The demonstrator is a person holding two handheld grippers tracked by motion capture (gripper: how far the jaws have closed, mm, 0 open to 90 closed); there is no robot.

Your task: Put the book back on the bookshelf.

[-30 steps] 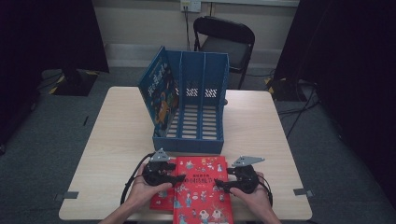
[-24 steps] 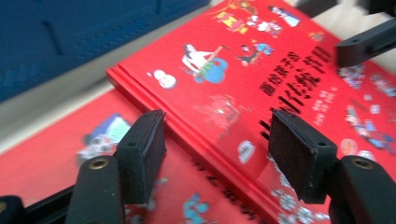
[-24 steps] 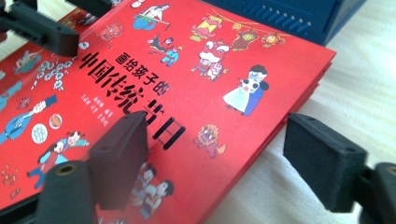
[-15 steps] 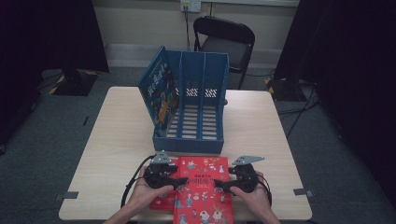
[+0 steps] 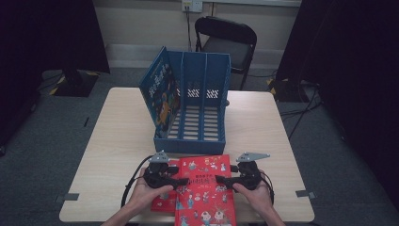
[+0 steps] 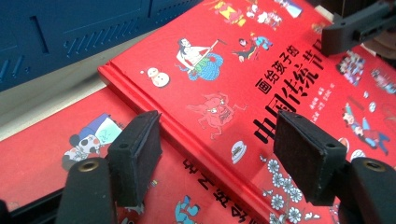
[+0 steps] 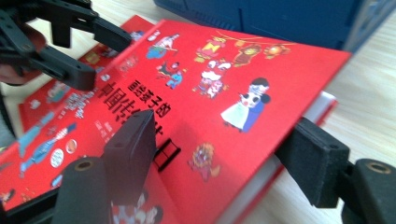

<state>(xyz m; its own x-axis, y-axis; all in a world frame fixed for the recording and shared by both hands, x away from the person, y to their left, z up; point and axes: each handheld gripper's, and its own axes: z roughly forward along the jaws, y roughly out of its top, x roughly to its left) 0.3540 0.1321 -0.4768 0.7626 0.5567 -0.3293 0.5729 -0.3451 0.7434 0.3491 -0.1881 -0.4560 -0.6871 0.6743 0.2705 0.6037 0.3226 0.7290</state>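
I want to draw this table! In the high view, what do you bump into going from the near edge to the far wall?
The person's hands, holding the left gripper and right gripper → red book → blue file rack → black folding chair → wall socket.
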